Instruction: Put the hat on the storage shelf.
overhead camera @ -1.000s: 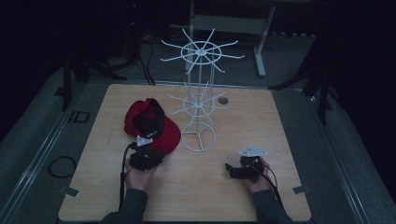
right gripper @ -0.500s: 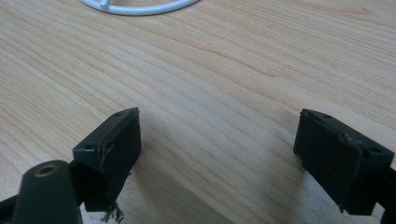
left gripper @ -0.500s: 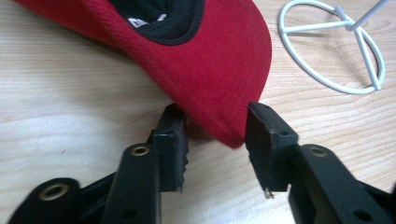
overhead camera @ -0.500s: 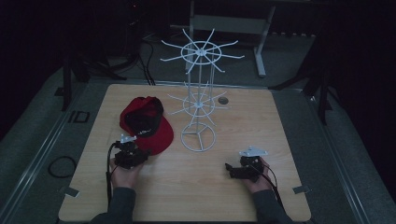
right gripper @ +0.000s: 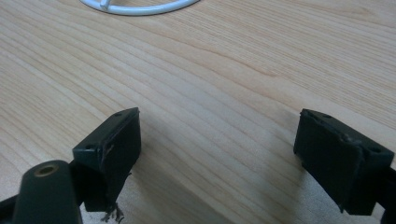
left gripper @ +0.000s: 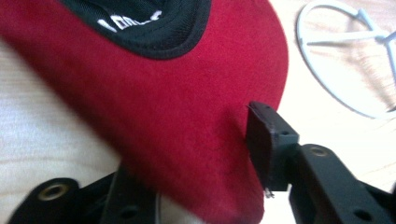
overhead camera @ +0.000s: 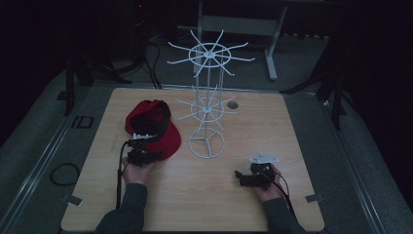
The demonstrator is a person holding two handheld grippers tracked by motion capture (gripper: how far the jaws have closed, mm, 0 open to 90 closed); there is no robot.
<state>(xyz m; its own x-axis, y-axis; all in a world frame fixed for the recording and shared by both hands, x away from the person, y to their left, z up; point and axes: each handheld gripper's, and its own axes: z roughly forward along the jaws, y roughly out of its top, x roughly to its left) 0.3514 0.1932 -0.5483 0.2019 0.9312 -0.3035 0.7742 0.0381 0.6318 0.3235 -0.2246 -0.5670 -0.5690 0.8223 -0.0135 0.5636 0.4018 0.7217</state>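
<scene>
Left gripper view puts us right at the left claw (left gripper: 205,186), and we see its two black jaws standing either side of the red brim of a cap (left gripper: 177,116). The right-hand jaw lies against the brim's edge; the other jaw is blurred beneath the cloth, so we cannot tell for sure whether the pads press on it. Its jaws have just been closing a little, with the brim between them. Beyond the brim we see the cap's black lining with white lettering, too blurred to read, and to the upper right the white ring foot of a wire rack (left gripper: 345,70) on the pale wood.

In the high view we find the left claw (overhead camera: 146,153) at the near edge of the cap (overhead camera: 156,129), which lies on the worktop (overhead camera: 292,122) just to the left of the rack (overhead camera: 208,97), its brim toward the person. The rack stands upright near the middle of the worktop, with two tiers of spokes.

The right claw (overhead camera: 243,176) rests well apart from the cap, near the front right of the worktop. In the right gripper view we see the right claw's (right gripper: 217,154) jaws spread wide over bare wood, nothing between them, and the rack's ring at the top edge.
</scene>
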